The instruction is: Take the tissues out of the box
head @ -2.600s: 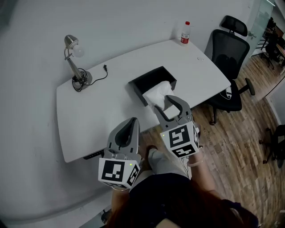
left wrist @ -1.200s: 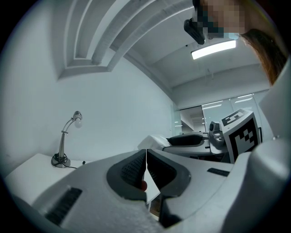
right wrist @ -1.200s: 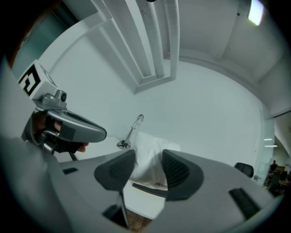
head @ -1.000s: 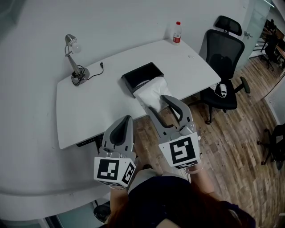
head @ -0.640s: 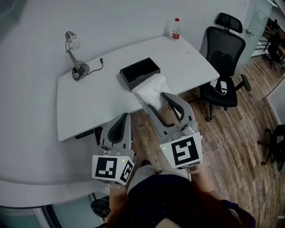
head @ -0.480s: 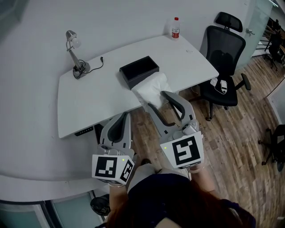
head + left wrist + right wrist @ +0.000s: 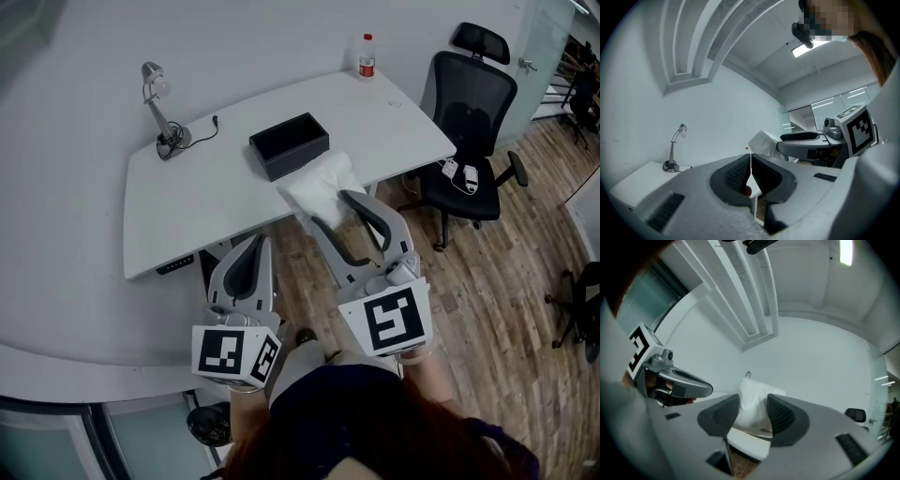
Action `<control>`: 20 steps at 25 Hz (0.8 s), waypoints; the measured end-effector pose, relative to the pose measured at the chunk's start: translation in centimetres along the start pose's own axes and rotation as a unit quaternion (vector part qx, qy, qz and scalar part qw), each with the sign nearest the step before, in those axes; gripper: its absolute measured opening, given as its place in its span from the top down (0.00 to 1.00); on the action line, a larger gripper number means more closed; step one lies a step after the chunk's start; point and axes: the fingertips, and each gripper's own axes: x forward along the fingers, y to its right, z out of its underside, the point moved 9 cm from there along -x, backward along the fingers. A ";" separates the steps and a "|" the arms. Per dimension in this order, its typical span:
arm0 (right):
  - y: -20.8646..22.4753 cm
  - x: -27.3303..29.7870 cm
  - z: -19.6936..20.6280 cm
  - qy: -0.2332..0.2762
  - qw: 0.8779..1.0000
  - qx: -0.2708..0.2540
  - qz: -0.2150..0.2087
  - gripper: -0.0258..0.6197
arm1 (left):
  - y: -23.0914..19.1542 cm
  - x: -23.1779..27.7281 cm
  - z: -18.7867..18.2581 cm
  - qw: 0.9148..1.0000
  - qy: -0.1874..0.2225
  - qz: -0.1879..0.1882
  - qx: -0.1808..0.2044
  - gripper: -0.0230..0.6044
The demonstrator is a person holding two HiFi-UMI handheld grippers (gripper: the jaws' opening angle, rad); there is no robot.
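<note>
Since the earlier frames the tissues [image 7: 322, 181] have come up out of the box [image 7: 289, 145] and back toward me; they now sit at centre frame in the head view, over the near edge of the table [image 7: 187, 211] and well clear of the box, which stays upper-centre on the tabletop.

I have the right gripper [image 7: 331, 208] pinching the tissues. In the right gripper view its two pads sit wide apart with the white bundle [image 7: 752, 403] squeezed between them, filling the gap. The left gripper [image 7: 246, 277] hangs lower left, away from everything, and its own view shows the jaws pressed together [image 7: 750, 169] on nothing.

By my reading the take-out step is essentially done: the bundle is free and the box interior looks dark and bare, though from this angle I can't be sure nothing is left at the bottom.

What remains is the put-down. As I see it, that calls for carrying the bundle forward again until it is properly over the bare tabletop, beside the box and not over the floor, lowering it until it rests, and only then spreading the right jaws. The lamp [image 7: 157, 108] at upper left and the bottle [image 7: 367, 56] at the far edge are well out of the way.
</note>
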 end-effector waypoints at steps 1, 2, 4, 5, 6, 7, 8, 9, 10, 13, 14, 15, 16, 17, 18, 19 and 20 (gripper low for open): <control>0.0 -0.3 0.0 0.001 1.000 -0.001 0.000 0.64 | 0.2 -0.1 0.0 1.000 0.000 -0.001 0.000 0.92; 0.1 -0.5 -0.1 0.002 1.000 -0.001 0.000 0.64 | 0.4 -0.2 0.0 1.000 0.001 -0.002 0.001 0.92; 0.1 -1.0 -0.1 0.004 1.000 -0.002 0.000 0.64 | 0.8 -0.3 -0.1 1.000 0.002 -0.002 0.004 0.92; 0.1 -1.2 -0.1 0.005 1.000 -0.001 0.000 0.64 | 1.0 -0.4 -0.2 1.000 0.003 -0.002 0.005 0.92; 0.1 -1.3 -0.1 0.006 1.000 -0.001 0.000 0.64 | 1.1 -0.5 -0.3 1.000 0.003 -0.002 0.006 0.92; 0.0 -1.5 -0.2 0.006 1.000 -0.002 -0.001 0.65 | 1.2 -0.6 -0.4 1.000 0.004 -0.003 0.007 0.92; 0.0 -1.7 -0.2 0.007 1.000 -0.002 -0.002 0.65 | 1.3 -0.7 -0.4 1.000 0.004 -0.003 0.007 0.92; 0.0 -1.8 -0.2 0.008 1.000 -0.002 -0.002 0.65 | 1.4 -0.8 -0.5 1.000 0.004 -0.004 0.008 0.92; 0.0 -2.0 -0.3 0.010 1.000 -0.001 -0.002 0.65 | 1.6 -0.8 -0.5 1.000 0.004 -0.004 0.008 0.92; 0.1 -2.4 -0.3 0.013 1.000 -0.001 -0.003 0.65 | 2.0 -0.9 -0.6 1.000 0.005 -0.004 0.008 0.92; 0.1 -2.5 -0.3 0.012 1.000 -0.002 -0.004 0.65 | 2.1 -0.9 -0.6 1.000 0.005 -0.004 0.009 0.92; 0.1 -2.7 -0.3 0.010 1.000 -0.003 -0.005 0.65 | 2.2 -1.0 -0.5 1.000 0.005 -0.004 0.009 0.92; 0.1 -2.8 -0.3 0.010 1.000 -0.004 -0.006 0.65 | 2.3 -1.0 -0.5 1.000 0.004 -0.005 0.009 0.92; 0.0 -2.9 -0.3 0.010 1.000 -0.004 -0.007 0.65 | 2.3 -1.1 -0.4 1.000 0.003 -0.005 0.009 0.92; 0.0 -2.9 -0.3 0.010 1.000 -0.004 -0.007 0.65 | 2.4 -1.1 -0.3 1.000 0.001 -0.006 0.009 0.92; 0.1 -3.0 -0.2 0.010 1.000 -0.003 -0.007 0.65 | 2.4 -1.2 -0.3 1.000 0.000 -0.006 0.009 0.92; 0.1 -3.0 -0.2 0.010 1.000 -0.003 -0.007 0.65 | 2.4 -1.2 -0.2 1.000 0.000 -0.006 0.009 0.92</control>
